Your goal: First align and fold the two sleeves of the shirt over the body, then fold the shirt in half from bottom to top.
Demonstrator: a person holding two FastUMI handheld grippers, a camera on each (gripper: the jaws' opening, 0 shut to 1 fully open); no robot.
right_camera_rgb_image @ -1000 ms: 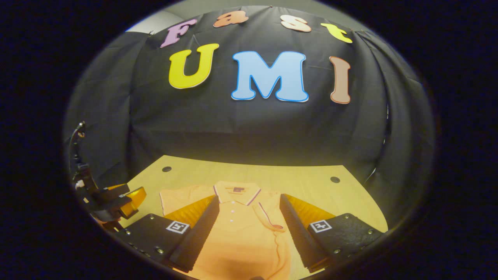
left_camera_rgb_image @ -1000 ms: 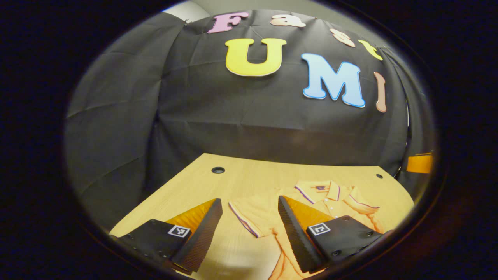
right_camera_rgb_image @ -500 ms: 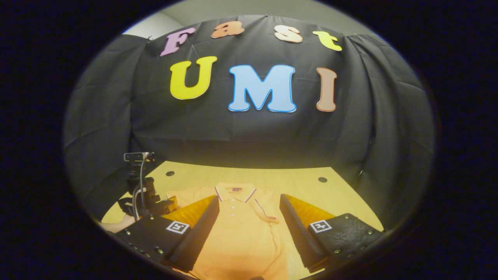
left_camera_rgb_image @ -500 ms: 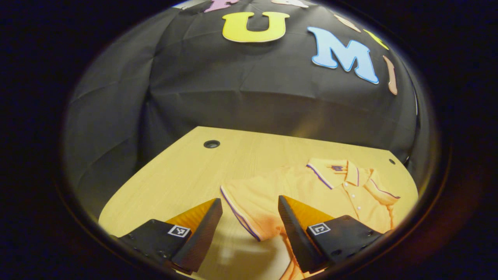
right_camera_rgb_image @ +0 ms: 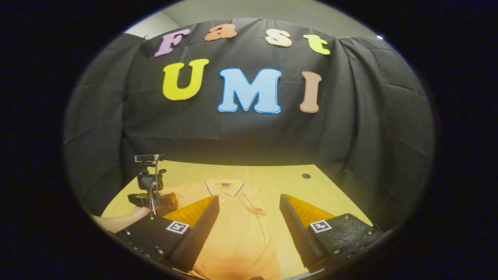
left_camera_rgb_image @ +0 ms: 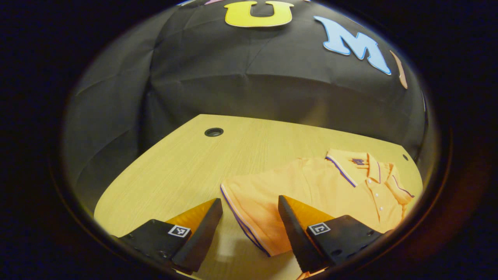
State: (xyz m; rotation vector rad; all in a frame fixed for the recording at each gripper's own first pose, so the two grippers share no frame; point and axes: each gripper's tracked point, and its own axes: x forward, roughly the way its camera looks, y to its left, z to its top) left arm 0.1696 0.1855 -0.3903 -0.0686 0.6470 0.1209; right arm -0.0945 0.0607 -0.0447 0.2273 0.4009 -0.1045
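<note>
An orange polo shirt [left_camera_rgb_image: 334, 186] with purple-striped trim lies flat on the wooden table [left_camera_rgb_image: 175, 171]. Its left sleeve [left_camera_rgb_image: 253, 202] is spread out sideways, and the striped hem runs through the gap between my fingers. My left gripper [left_camera_rgb_image: 249, 229] hovers open over that sleeve edge. In the right gripper view the shirt [right_camera_rgb_image: 241, 229] lies collar [right_camera_rgb_image: 225, 186] away from me, with its other sleeve [right_camera_rgb_image: 253, 206] folded over the body. My right gripper [right_camera_rgb_image: 249, 229] is open above the shirt's lower body, holding nothing.
A hand [right_camera_rgb_image: 136, 213] holds the left gripper at the table's left side in the right gripper view. Cable holes [left_camera_rgb_image: 214, 132] [right_camera_rgb_image: 306, 176] sit near the table's far edge. Bare wood stretches left of the spread sleeve.
My left gripper has moved forward and down toward the spread sleeve, which now looks larger between its fingers. The right gripper has drawn back from the shirt. Both stayed open.
</note>
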